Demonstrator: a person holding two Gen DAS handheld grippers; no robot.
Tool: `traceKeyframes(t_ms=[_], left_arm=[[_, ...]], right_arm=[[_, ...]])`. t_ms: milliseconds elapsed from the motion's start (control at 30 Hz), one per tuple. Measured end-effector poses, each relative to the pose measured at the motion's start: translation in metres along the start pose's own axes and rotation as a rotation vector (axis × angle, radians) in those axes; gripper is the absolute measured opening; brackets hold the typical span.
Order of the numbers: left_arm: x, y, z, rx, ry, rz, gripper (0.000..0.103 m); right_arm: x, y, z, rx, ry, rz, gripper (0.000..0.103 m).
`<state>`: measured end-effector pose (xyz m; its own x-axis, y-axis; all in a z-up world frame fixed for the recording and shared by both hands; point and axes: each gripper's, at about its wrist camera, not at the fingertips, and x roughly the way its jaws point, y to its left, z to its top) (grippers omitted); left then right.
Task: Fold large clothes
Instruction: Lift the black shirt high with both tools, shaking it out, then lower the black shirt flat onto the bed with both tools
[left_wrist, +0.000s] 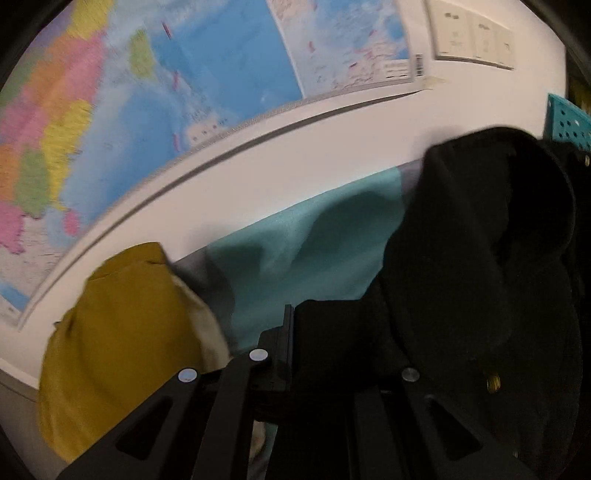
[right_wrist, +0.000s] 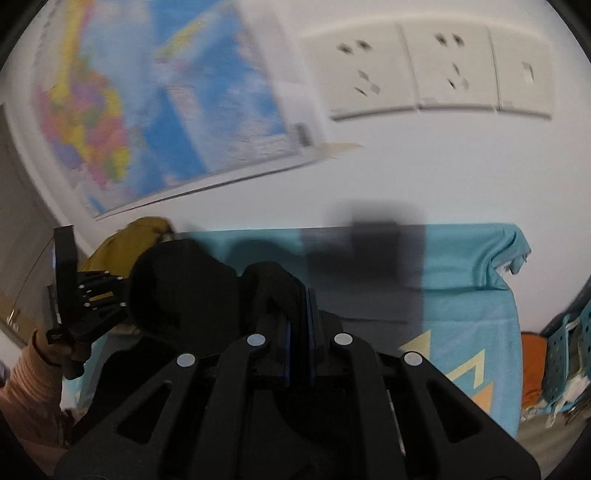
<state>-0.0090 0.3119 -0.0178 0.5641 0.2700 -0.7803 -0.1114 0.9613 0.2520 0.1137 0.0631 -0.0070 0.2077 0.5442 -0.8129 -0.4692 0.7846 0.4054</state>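
both tools are clamped on the black garment (right_wrist: 184, 291). my right gripper (right_wrist: 299, 314) has its blue-edged pads pinched together on a ridge of black fabric, no gap showing. my left gripper (left_wrist: 291, 332) is mostly buried: one finger edge shows and black cloth drapes over the rest, so i read it as closed on the cloth too. from the right wrist view i can see the left gripper off to the side with the person's hand (right_wrist: 55, 350) on its handle, and the garment bulging between the two tools.

the garment hangs bunched over the teal cloth (left_wrist: 314, 240) covering the work surface by the wall, not spread flat. a mustard garment (left_wrist: 122, 332) sits heaped at the left end, and a teal perforated basket (left_wrist: 565, 118) sits at the right. map poster (left_wrist: 147, 110) and wall sockets (right_wrist: 443, 70) are behind, both blurred.

my read: this is the lay-down step, bringing the piece onto the surface before any fold. next move calls for pulling the two grips apart to tension the edge, then setting it flat, clear of the mustard pile. main risk is that it lands crumpled or overlaps that heap.
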Motion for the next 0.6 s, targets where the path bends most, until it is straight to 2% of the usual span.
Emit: traceKeyframes(t_ms=[133, 233, 300, 367, 400, 433, 467, 500, 600], left_arm=[[0.038, 0.041, 0.034, -0.064, 0.058, -0.09, 0.004], [0.061, 0.048, 0.036, -0.085, 0.111, -0.119, 0.007], [0.084, 0.053, 0.033, -0.123, 0.158, -0.114, 0.017], [0.098, 0.057, 0.03, -0.132, 0.178, -0.103, 0.027], [0.108, 0.061, 0.029, -0.134, 0.188, -0.071, 0.034], [0.11, 0.061, 0.028, -0.129, 0.18, -0.041, 0.045], [0.11, 0.065, 0.027, -0.12, 0.161, -0.019, 0.051], [0.106, 0.072, 0.026, -0.12, 0.139, -0.034, 0.053], [0.064, 0.087, 0.016, -0.11, 0.049, -0.11, 0.062]], right_arm=[[0.014, -0.02, 0.012, 0.053, -0.004, -0.017, 0.007], [0.033, -0.047, 0.01, 0.103, 0.033, -0.042, 0.007], [0.056, -0.06, 0.007, 0.137, 0.075, -0.057, 0.007], [0.077, -0.068, -0.001, 0.151, 0.128, -0.104, 0.012], [0.082, -0.069, -0.003, 0.153, 0.141, -0.122, 0.022], [0.087, -0.074, -0.007, 0.168, 0.15, -0.143, 0.035], [0.087, -0.078, -0.008, 0.194, 0.15, -0.149, 0.045], [0.083, -0.083, -0.01, 0.233, 0.143, -0.131, 0.054], [0.054, -0.081, -0.016, 0.199, 0.111, -0.097, 0.058]])
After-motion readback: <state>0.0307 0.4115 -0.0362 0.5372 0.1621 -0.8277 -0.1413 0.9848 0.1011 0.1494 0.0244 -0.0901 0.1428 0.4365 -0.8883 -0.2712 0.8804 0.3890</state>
